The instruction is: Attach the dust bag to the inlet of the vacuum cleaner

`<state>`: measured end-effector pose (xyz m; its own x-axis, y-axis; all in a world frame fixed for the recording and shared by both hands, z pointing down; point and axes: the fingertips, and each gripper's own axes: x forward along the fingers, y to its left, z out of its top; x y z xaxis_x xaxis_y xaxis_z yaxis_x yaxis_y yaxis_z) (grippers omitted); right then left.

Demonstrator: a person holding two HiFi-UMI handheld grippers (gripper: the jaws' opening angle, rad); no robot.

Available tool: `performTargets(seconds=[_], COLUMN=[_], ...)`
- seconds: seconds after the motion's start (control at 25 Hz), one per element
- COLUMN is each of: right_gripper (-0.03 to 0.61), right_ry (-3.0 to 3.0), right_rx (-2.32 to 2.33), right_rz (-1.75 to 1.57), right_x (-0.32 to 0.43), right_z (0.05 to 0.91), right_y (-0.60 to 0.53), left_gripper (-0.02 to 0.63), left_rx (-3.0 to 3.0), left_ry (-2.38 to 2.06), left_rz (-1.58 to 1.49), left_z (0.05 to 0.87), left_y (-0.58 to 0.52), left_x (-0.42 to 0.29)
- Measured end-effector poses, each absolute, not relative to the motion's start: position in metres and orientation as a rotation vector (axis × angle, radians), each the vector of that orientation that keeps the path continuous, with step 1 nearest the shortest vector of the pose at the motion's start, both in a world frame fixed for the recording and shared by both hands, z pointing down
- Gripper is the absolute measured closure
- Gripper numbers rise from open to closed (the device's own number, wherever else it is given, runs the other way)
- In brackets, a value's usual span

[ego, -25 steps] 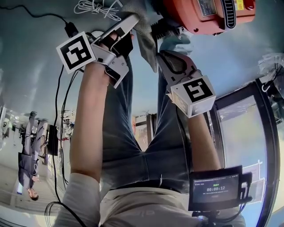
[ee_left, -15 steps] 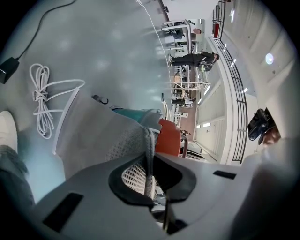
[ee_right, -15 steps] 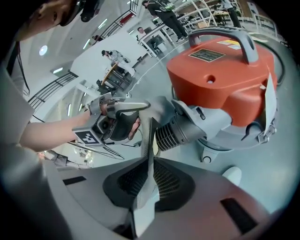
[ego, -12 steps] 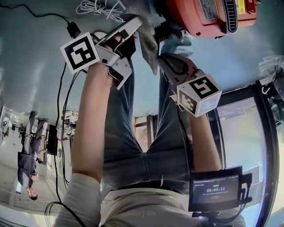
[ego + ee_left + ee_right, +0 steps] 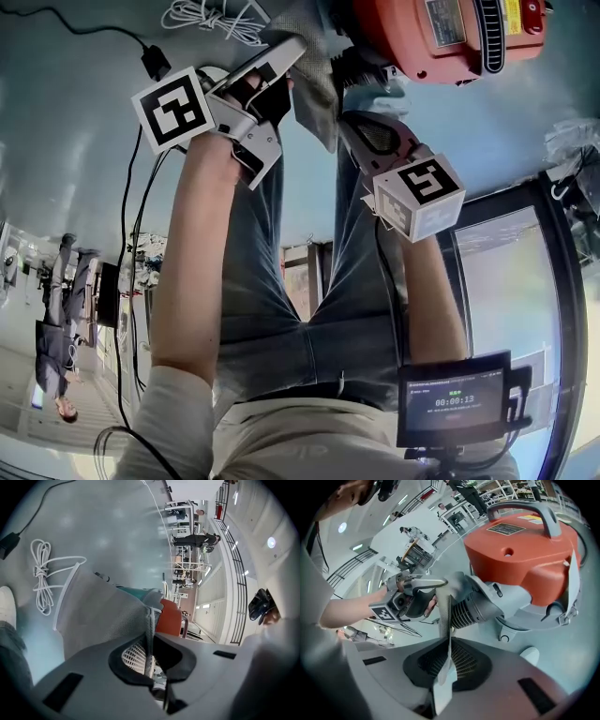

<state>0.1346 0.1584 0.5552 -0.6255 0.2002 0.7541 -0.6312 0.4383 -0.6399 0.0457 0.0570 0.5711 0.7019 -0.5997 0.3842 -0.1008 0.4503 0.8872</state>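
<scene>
An orange vacuum cleaner (image 5: 441,33) stands on the floor at the top of the head view, its grey ribbed inlet (image 5: 471,607) facing my grippers. A grey fabric dust bag (image 5: 314,75) hangs between them. My left gripper (image 5: 291,52) is shut on one edge of the bag, and the cloth (image 5: 103,616) spreads past its jaws in the left gripper view. My right gripper (image 5: 350,117) is shut on the bag's other edge (image 5: 446,616), just in front of the inlet. From the right gripper view the left gripper (image 5: 436,583) shows beside the inlet, holding the bag's top.
A coiled white cord (image 5: 202,17) and a black cable with a plug (image 5: 150,61) lie on the floor to the left. A screen device (image 5: 455,398) hangs at the person's waist. A glass railing (image 5: 506,272) runs along the right. A white shoe (image 5: 7,606) shows at the left.
Both grippers have shifted slightly right and toward the vacuum, carrying the bag with them. Both stay shut on it.
</scene>
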Motion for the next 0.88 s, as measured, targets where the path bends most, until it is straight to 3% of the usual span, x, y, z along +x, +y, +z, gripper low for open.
performTargets(seconds=[0.36,0.68,0.88], right_gripper=[0.56,0.563,0.563], right_ry=[-1.889,-1.942,-1.906], right_rx=[0.338,0.471,0.417], right_rz=[1.295,0.486,0.422], right_x=[0.121,0.138,0.139], right_z=[0.569,0.548,0.567], right_y=[0.157,0.133,0.144], left_gripper=[0.597,0.597,0.597], left_rx=[1.068,1.077,0.991], left_ry=[-0.745,-0.833,-0.804], left_rz=[-0.345,-0.277,-0.364], left_z=[0.565,0.561,0.577], left_y=[0.053,0.086,0.096], left_x=[0.048,0.025,0.03])
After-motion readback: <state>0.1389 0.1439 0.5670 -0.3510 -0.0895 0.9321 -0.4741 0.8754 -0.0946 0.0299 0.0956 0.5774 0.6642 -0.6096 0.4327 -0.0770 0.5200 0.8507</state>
